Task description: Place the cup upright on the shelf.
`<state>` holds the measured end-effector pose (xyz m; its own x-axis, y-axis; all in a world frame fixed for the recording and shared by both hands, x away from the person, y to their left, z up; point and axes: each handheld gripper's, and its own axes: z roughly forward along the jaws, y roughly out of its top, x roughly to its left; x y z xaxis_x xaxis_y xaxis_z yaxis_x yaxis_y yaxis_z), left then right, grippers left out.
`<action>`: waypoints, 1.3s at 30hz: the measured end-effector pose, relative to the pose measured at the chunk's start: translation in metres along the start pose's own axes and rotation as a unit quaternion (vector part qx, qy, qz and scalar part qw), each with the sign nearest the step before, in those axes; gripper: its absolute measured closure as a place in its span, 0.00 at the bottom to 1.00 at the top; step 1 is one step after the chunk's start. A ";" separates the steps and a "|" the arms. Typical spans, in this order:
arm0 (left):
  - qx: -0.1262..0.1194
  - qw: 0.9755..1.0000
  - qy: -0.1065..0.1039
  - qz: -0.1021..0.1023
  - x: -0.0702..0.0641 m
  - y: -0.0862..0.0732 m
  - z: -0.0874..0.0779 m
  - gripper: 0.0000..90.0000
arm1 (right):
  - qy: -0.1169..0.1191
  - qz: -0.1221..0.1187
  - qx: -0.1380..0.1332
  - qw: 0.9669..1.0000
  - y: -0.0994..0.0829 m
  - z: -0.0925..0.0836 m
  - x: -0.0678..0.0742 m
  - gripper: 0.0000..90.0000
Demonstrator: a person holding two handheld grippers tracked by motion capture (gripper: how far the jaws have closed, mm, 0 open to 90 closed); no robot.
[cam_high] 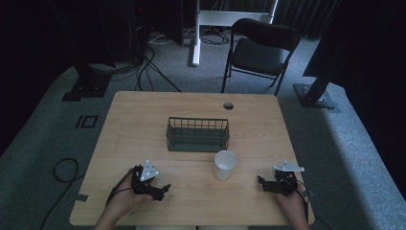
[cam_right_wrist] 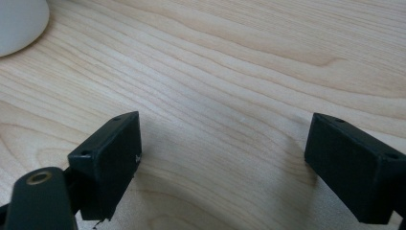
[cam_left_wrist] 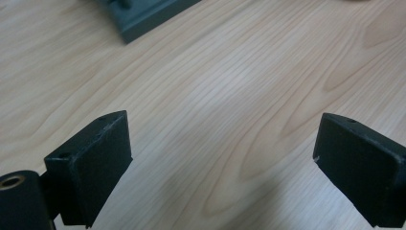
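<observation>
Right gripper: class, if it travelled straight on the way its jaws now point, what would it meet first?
Probably the white cup. The right gripper points leftward across the table, jaws open and empty; the cup stands slightly off that line, so it might just pass it.

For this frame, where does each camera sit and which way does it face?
High view: above the person's side, looking forward and down on the table, basket, cup; both hands hold grippers.
Left gripper view: rides the left gripper, jaws open over bare wood, basket corner ahead.
Right gripper view: rides the right gripper, jaws open, cup edge ahead.
High and right gripper views share the cup.
</observation>
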<state>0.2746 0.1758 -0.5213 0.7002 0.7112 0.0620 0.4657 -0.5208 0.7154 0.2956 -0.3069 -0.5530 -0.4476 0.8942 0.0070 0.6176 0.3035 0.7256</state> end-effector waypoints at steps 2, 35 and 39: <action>-0.001 1.000 -0.005 0.007 -0.004 0.005 0.004 0.07 | 0.000 0.000 0.000 1.000 0.000 0.000 0.000 0.13; -0.030 0.994 -0.086 0.056 -0.058 0.071 0.059 0.07 | 0.000 0.000 0.000 1.000 0.000 0.000 0.000 0.13; -0.049 0.993 -0.093 0.046 -0.062 0.079 0.064 0.07 | 0.000 0.000 0.000 1.000 0.000 0.000 0.000 0.13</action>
<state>0.3025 0.0609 -0.5133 0.8293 0.5587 0.0072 0.3470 -0.5251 0.7771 0.2956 -0.3069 -0.5530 -0.4474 0.8943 0.0072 0.6176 0.3031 0.7257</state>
